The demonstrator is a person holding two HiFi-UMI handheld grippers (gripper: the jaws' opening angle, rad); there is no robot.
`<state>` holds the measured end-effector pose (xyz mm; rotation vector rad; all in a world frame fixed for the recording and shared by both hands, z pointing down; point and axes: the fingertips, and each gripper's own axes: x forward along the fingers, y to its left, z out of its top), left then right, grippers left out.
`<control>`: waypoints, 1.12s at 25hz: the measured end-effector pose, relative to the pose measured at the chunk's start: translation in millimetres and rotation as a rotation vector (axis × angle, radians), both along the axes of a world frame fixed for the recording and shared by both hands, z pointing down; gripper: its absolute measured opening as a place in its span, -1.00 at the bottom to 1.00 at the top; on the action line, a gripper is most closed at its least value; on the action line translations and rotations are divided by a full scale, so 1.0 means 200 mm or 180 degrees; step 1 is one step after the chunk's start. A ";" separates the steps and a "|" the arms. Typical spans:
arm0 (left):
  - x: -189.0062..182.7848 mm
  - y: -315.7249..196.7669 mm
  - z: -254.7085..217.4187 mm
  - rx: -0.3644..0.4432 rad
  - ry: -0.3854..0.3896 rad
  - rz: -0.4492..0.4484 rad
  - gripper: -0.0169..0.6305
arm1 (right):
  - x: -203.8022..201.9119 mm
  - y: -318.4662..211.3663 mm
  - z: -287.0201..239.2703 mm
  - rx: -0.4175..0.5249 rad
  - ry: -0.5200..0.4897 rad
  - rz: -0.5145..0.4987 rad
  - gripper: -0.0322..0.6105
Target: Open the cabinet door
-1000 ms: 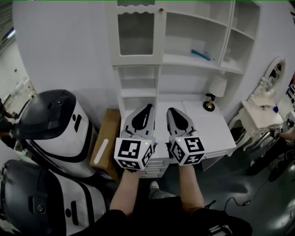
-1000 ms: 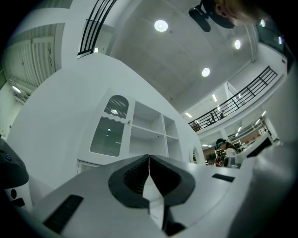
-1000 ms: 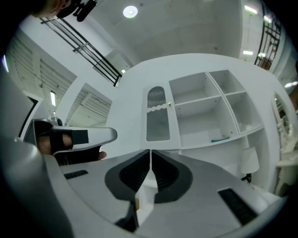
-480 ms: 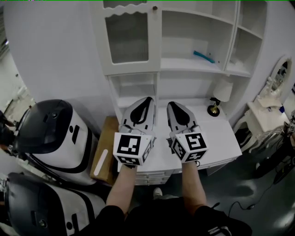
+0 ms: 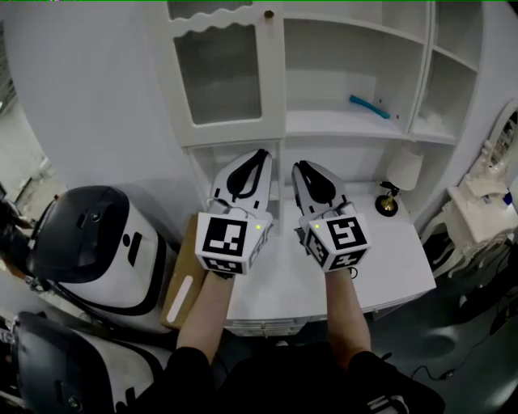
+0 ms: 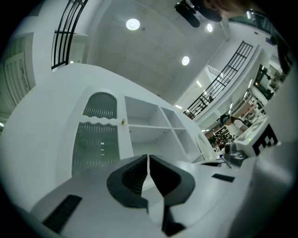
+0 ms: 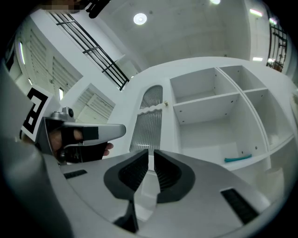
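Observation:
The white cabinet's glass-paned door (image 5: pixel 218 73) stands closed at the upper left of the shelf unit, with a small knob (image 5: pixel 269 14) at its right edge. Both grippers are held side by side in the air below it, pointing at the unit and touching nothing. My left gripper (image 5: pixel 257 154) is shut and empty; ahead of it in the left gripper view are the door (image 6: pixel 95 139) and the knob (image 6: pixel 123 122). My right gripper (image 5: pixel 301 166) is opening, its jaws a narrow slit apart with nothing between them; the right gripper view has the door (image 7: pixel 148 121) straight ahead.
Open shelves sit right of the door, one holding a teal object (image 5: pixel 368 107). A white desk top (image 5: pixel 388 259) lies below with a small lamp (image 5: pixel 401 182). Black-and-white machines (image 5: pixel 97 234) and a cardboard box (image 5: pixel 184 275) stand at the left.
Both grippers have moved up and forward together, closer to the shelf unit and the closed door. The door has not moved.

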<state>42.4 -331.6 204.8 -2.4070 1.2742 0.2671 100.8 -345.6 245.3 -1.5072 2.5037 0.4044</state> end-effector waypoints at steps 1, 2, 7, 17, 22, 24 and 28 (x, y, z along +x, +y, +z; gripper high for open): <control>0.01 -0.02 -0.02 0.0039 -0.0018 -0.0003 -0.91 | 0.00 -0.03 -0.01 0.0017 0.0019 -0.0019 -0.77; 0.01 -0.04 -0.04 0.0078 -0.0038 -0.0008 -0.91 | 0.00 -0.06 -0.01 0.0026 0.0037 -0.0040 -0.73; 0.02 -0.14 -0.15 0.0280 -0.0127 -0.0047 -0.91 | 0.00 -0.20 -0.07 0.0082 0.0069 -0.0083 -0.68; 0.00 -0.33 -0.44 0.0662 -0.0279 -0.0193 -0.91 | 0.00 -0.45 -0.20 0.0275 0.0161 -0.0174 -0.59; -0.01 -0.44 -0.56 0.0809 -0.0467 -0.0405 -0.91 | -0.03 -0.54 -0.25 0.0327 0.0209 -0.0264 -0.57; 0.00 -0.48 -0.61 0.0866 -0.0547 -0.0485 -0.91 | -0.04 -0.58 -0.28 0.0334 0.0195 -0.0292 -0.53; 0.02 -0.54 -0.69 0.0993 -0.0660 -0.0567 -0.90 | -0.05 -0.65 -0.31 0.0284 -0.0020 -0.0310 -0.36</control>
